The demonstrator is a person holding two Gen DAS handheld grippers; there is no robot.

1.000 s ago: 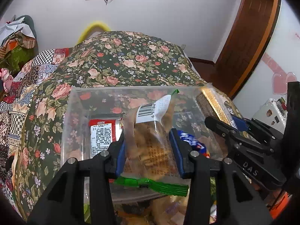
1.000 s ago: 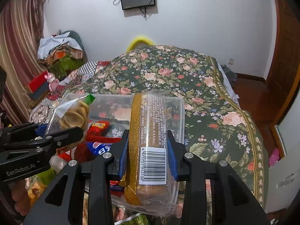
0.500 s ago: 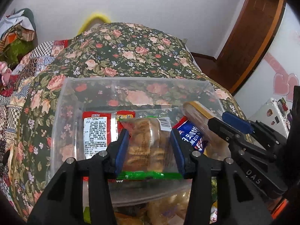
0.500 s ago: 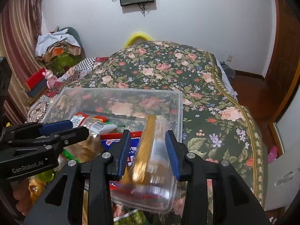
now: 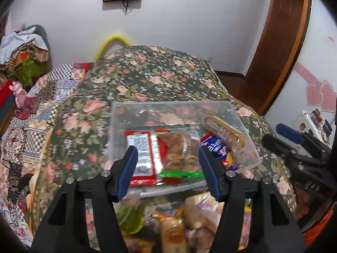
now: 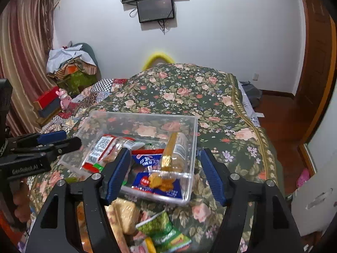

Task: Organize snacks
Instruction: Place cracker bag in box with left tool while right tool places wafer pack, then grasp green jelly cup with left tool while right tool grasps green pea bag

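A clear plastic bin [image 5: 172, 107] [image 6: 189, 143] sits on the flowered bedspread. In it lie a red packet [image 5: 140, 147], a clear bag of biscuits with a green strip [image 5: 179, 154] [image 6: 111, 154], a blue packet [image 6: 147, 160] and a gold-edged biscuit sleeve [image 5: 225, 130] [image 6: 174, 149] leaning on the right wall. My left gripper [image 5: 168, 170] is open and empty, just in front of the bin. My right gripper [image 6: 164, 172] is open and empty at the bin's near side.
Several loose snack packs lie in front of the bin: a green packet [image 6: 162, 227], pale biscuit packs [image 6: 124, 213] [image 5: 172, 234] and a green cup [image 5: 130, 219]. The bedspread [image 6: 189, 88] stretches beyond. Clutter [image 6: 69, 67] is piled at the far left.
Both grippers opened and pulled back. The biscuit bag left my left gripper and the gold-edged sleeve left my right gripper; both now lie in the bin.
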